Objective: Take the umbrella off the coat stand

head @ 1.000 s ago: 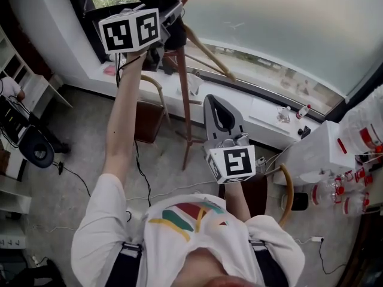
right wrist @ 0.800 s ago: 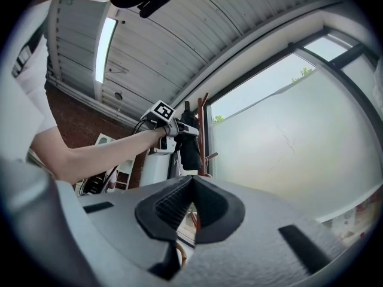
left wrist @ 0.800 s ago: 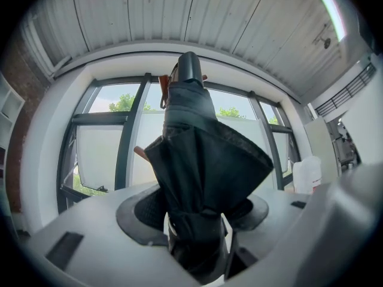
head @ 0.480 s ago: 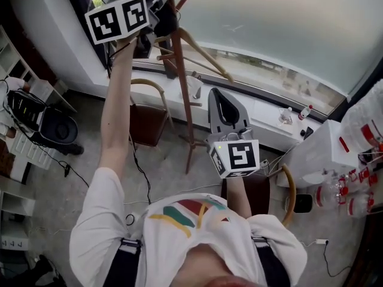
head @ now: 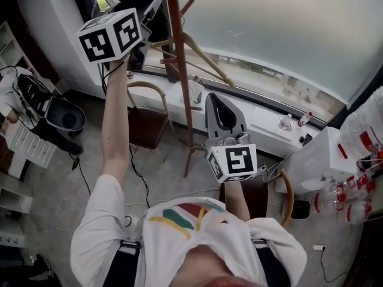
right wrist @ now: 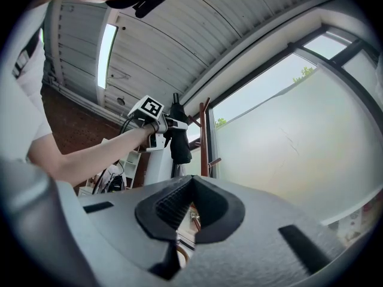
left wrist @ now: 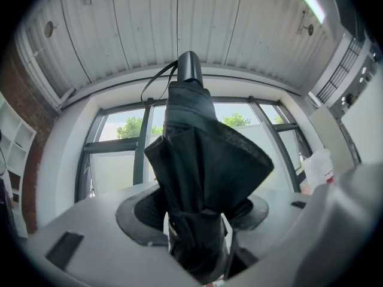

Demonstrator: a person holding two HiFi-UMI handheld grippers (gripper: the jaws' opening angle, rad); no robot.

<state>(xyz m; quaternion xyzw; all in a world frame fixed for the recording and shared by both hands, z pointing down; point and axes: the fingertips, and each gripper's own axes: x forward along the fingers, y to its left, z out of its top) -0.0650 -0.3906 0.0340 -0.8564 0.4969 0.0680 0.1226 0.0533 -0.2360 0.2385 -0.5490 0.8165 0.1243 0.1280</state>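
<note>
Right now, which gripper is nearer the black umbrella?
Left. The left gripper is clamped on the folded black umbrella, raised beside the coat stand. The right gripper sits lower, empty, on the pole's other side, apart from it.

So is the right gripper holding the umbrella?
No, the umbrella sits clamped in the left gripper, while the right gripper holds nothing.

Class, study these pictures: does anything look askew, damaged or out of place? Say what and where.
Only the umbrella, clamped in the left gripper, stands out: its black cloth flares out in loose folds rather than lying wrapped tight. The coat stand stands upright, and nothing looks broken or spilled.
</note>
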